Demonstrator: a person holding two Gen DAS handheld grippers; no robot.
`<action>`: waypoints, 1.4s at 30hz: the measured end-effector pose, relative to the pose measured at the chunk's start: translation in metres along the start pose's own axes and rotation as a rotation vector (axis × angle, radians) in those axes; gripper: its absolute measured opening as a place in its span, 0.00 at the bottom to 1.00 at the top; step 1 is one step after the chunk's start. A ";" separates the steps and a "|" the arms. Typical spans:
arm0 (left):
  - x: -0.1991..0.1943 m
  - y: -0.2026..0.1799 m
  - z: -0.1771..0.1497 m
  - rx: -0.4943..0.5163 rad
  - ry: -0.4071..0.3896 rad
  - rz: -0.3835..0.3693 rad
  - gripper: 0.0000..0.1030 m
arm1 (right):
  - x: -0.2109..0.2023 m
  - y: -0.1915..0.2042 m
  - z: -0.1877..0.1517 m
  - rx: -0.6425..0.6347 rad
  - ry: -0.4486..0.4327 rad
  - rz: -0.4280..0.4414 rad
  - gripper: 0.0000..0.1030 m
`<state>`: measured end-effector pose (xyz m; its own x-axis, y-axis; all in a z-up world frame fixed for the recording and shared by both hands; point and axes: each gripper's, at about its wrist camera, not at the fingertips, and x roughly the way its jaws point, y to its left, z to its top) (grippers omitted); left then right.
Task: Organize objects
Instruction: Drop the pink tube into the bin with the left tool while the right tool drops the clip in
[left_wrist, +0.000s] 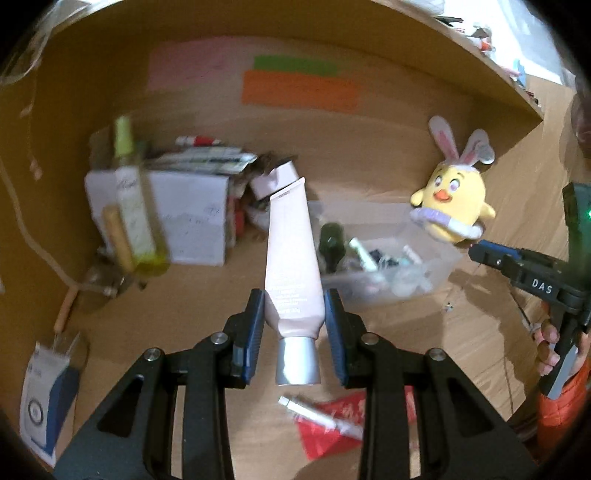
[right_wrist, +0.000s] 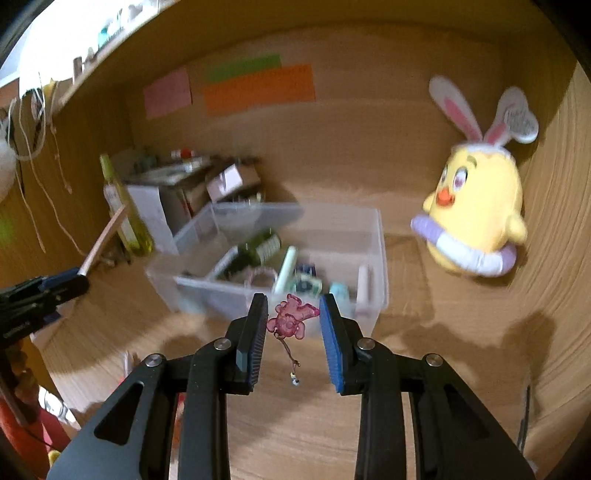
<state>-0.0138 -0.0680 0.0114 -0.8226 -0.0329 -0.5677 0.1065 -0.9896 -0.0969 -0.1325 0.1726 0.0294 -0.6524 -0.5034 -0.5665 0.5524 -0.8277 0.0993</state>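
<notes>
Left gripper (left_wrist: 294, 317) clamped pink tube (left_wrist: 291, 266), silver cap (left_wrist: 297, 362) toward camera. Clear bin (left_wrist: 424, 258) behind, yellow chick plush (left_wrist: 456, 199) right, right gripper (left_wrist: 517, 266) at edge.

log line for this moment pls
left gripper: shut on pink tube | right gripper: shut on pink charm | clear bin: ahead

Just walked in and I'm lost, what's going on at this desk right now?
A person is tidying a wooden desk with two tools. The left hand-held gripper is shut on a pink tube, silver cap toward the camera. The right hand-held gripper has a small pink charm between its fingers; whether it grips it is unclear. Ahead sits a clear bin already holding bottles and tubes, beside a yellow chick plush.
</notes>
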 end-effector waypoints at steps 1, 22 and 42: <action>0.003 -0.002 0.004 0.005 -0.001 -0.008 0.31 | -0.004 -0.001 0.005 0.000 -0.017 -0.002 0.26; 0.130 -0.048 0.063 0.079 0.195 -0.130 0.31 | 0.067 -0.017 0.056 0.007 0.054 0.033 0.26; 0.131 -0.054 0.058 0.102 0.240 -0.153 0.46 | 0.104 -0.018 0.027 -0.016 0.224 0.014 0.35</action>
<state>-0.1598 -0.0267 -0.0104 -0.6677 0.1398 -0.7312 -0.0749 -0.9898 -0.1208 -0.2249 0.1287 -0.0093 -0.5142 -0.4458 -0.7327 0.5701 -0.8159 0.0963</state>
